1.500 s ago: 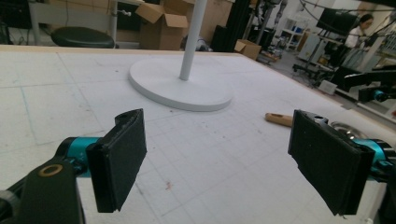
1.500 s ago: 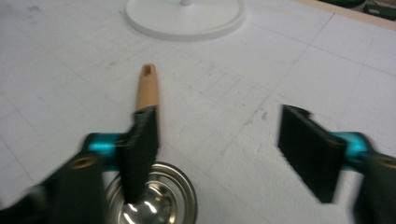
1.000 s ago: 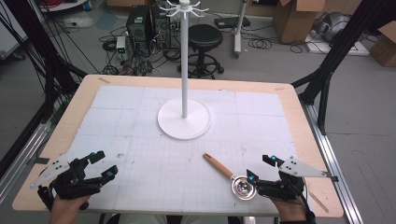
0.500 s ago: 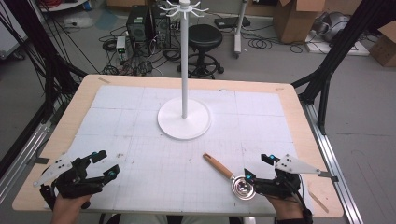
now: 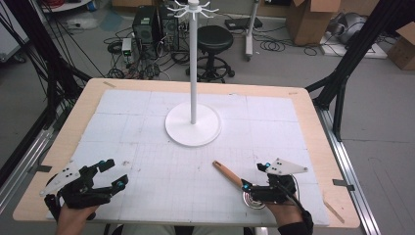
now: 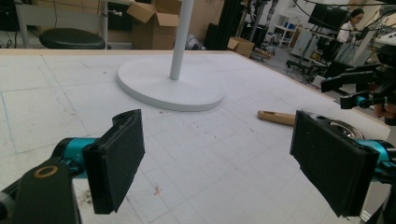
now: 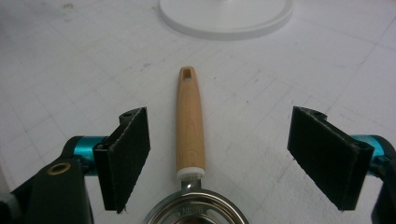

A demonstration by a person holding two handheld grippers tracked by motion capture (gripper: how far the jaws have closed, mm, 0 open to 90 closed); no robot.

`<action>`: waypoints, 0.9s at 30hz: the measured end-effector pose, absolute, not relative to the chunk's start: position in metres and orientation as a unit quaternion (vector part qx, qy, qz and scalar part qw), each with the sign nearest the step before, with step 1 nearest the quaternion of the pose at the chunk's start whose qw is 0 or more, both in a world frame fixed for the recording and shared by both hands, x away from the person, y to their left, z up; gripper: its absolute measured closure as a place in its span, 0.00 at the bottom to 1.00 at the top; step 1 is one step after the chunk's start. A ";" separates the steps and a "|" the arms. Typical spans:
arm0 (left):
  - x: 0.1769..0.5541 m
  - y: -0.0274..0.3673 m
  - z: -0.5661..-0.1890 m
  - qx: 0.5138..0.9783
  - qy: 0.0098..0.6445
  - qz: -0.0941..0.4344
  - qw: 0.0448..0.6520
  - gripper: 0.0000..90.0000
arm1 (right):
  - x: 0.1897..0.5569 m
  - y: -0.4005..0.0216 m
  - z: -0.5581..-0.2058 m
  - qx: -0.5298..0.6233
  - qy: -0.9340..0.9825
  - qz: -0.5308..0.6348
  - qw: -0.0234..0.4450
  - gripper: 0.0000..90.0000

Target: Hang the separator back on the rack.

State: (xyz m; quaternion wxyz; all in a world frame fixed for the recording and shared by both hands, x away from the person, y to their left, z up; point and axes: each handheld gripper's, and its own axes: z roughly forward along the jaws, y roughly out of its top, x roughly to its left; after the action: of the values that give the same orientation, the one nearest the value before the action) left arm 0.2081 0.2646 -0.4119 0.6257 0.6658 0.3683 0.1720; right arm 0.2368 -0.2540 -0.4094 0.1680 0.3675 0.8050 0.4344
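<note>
Wooden handle (image 7: 190, 126) between wide tool (image 7: 219, 158) pads

High view overhead, tool views low, sharing stand base (image 5: 192, 131)

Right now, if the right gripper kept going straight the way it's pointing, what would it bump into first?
Probably the wooden handle of the strainer, lying between the right gripper's open jaws. Beyond the handle sits the white stand base. Its height above the handle is hard to judge.
</note>
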 end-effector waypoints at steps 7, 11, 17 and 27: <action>0.209 0.266 -0.413 0.666 0.370 0.169 0.625 0.20 | 0.245 -0.242 -0.420 0.358 0.823 0.412 0.155 0.32; 0.209 0.265 -0.412 0.667 0.368 0.167 0.626 0.20 | 0.251 -0.229 -0.428 0.349 0.839 0.391 0.146 0.33; 0.210 0.266 -0.412 0.667 0.369 0.167 0.626 0.20 | 0.256 -0.220 -0.436 0.345 0.850 0.366 0.154 0.38; 0.210 0.266 -0.412 0.667 0.369 0.165 0.626 0.20 | 0.251 -0.219 -0.439 0.335 0.859 0.352 0.163 0.46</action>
State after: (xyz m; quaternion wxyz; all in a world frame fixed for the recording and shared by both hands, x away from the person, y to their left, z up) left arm 0.2098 0.2658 -0.4124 0.6258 0.6673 0.3685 0.1653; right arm 0.2512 -0.2192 -0.4393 0.1626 0.3352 0.8585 0.3523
